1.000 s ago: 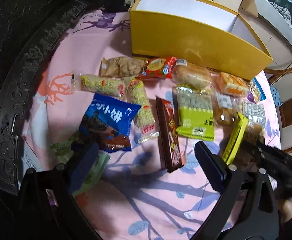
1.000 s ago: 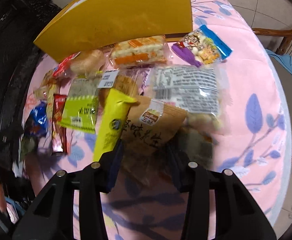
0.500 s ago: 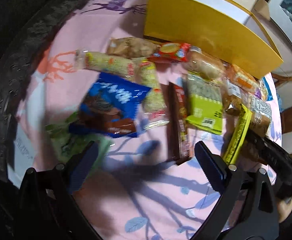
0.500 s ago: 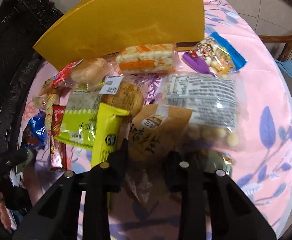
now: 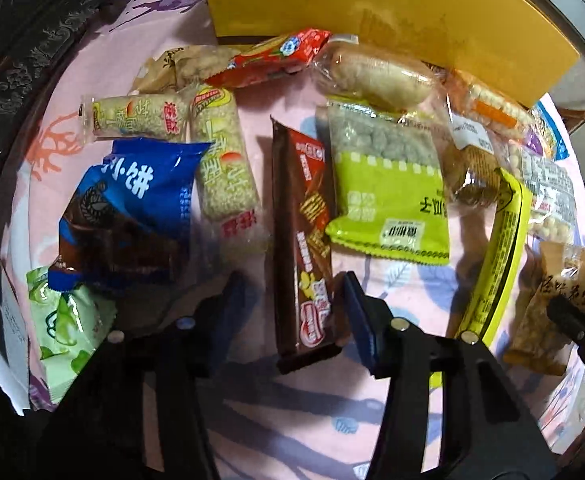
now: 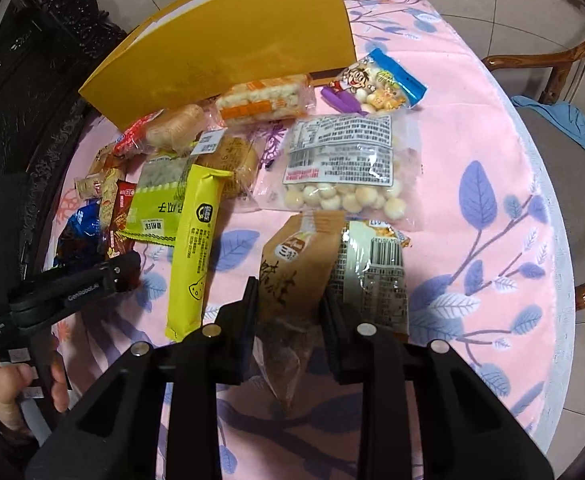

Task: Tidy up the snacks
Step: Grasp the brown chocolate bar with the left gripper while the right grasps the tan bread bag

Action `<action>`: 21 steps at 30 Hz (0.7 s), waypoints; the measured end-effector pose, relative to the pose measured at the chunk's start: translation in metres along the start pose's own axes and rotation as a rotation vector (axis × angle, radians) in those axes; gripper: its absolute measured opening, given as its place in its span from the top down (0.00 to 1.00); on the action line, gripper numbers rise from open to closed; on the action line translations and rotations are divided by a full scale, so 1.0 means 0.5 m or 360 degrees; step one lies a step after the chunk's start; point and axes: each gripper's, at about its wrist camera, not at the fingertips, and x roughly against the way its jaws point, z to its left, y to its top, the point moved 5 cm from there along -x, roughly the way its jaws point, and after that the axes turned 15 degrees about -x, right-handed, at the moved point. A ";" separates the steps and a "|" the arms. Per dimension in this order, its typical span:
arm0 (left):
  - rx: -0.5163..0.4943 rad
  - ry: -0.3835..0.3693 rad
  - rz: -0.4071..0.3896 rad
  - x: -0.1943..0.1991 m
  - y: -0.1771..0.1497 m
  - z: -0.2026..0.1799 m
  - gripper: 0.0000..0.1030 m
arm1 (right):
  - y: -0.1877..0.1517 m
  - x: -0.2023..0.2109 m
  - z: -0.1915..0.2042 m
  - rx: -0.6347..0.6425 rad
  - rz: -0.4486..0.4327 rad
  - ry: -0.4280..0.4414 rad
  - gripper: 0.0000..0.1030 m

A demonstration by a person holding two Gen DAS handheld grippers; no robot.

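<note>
- Brown paper pouch (image 6: 292, 276) sits clenched in my right gripper (image 6: 290, 308); its crinkly end could slip free.
- Left gripper (image 5: 292, 300) spread, straddling the chocolate bar (image 5: 304, 240): closing may snag the neighbouring rice cracker (image 5: 224, 172).

The left gripper (image 5: 292, 300) sits low, its fingers (image 5: 358, 320) spread a little apart. The right gripper (image 6: 290, 304) (seen at four o'clock from the left wrist) is clamped. A bare hand (image 6: 8, 392) grips the left handle at eight o'clock.
</note>
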 end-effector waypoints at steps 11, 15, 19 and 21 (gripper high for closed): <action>0.0047 -0.0099 -0.0029 -0.009 -0.013 0.014 0.76 | 0.002 -0.029 0.020 0.0050 0.0050 0.0004 0.76; 0.0004 -0.0064 -0.0029 -0.011 -0.013 0.006 0.76 | 0.003 -0.057 0.018 0.0020 0.0132 -0.0025 0.62; -0.0024 -0.0043 -0.0036 -0.010 -0.011 0.001 0.76 | -0.008 -0.062 0.039 0.0179 0.0085 -0.0124 0.63; -0.0042 -0.0030 -0.0039 -0.009 -0.010 -0.005 0.76 | -0.017 -0.059 0.055 0.0299 0.0042 -0.0184 0.69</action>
